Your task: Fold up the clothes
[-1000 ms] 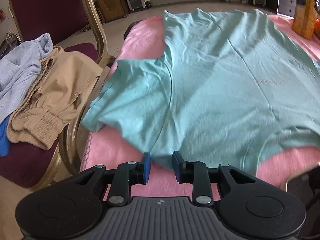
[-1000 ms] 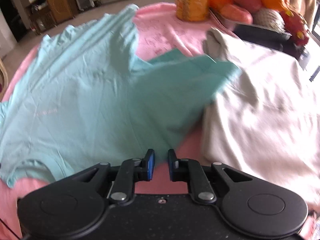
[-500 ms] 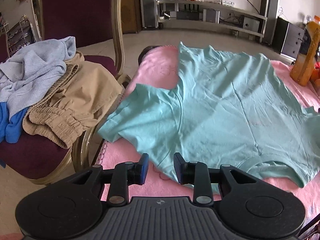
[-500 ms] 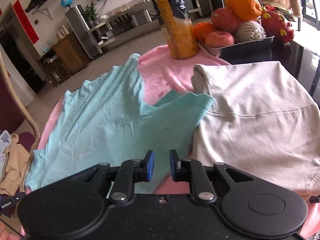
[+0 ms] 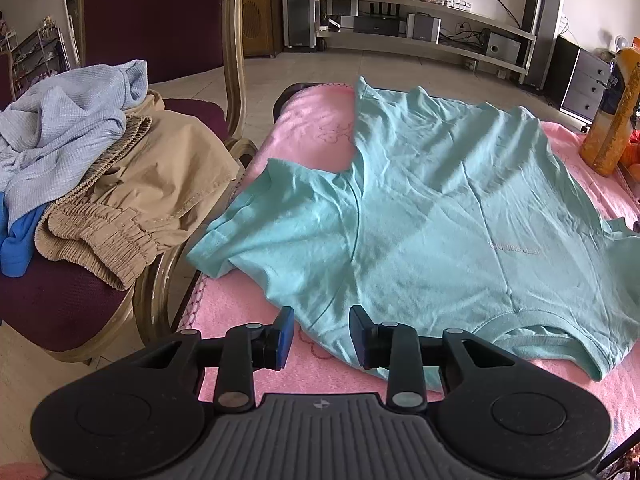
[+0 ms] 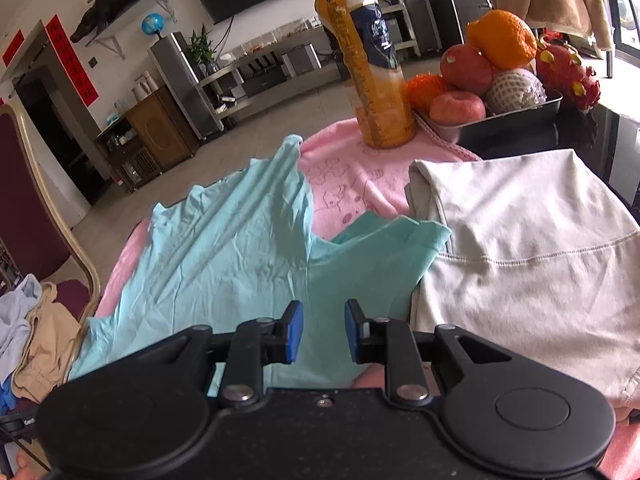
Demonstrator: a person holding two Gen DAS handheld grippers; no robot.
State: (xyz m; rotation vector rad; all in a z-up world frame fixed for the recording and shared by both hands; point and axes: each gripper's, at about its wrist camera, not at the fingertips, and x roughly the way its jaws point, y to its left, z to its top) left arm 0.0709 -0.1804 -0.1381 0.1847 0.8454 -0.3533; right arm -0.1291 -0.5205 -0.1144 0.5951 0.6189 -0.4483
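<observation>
So the teal t-shirt (image 5: 420, 216) is lying spread out on the pink towel (image 5: 316, 128) that covers the counter, neckline end nearest the cameras. Both grippers hang just above its near edge with nothing in them. The left gripper (image 5: 322, 334) has its blue pads partly apart over the shoulder area, and the right gripper (image 6: 322, 332) has a slightly narrower gap; both have just been opening a bit more, with no cloth between the pads.

What could go wrong from here, I reckon:
- the sleeve (image 5: 256, 220) on the chair side droops over the towel's edge, so a fold started without tucking it could drag the shirt off toward the chair (image 5: 168, 40) stacked with the tan pants (image 5: 132, 200) and the blue waffle-knit top (image 5: 60, 128)
- the other sleeve (image 6: 392, 240) touches the folded beige garment (image 6: 520, 248), so a sloppy pinch there might grab both
- the orange juice bottle (image 6: 368, 60) stands beyond the shirt on the towel, and a wide swing could tip it

The shirt looks like thin, soft, wrinkly jersey, so it'll probably bunch rather than crease cleanly. The towel is fuzzy with a faint cartoon print
</observation>
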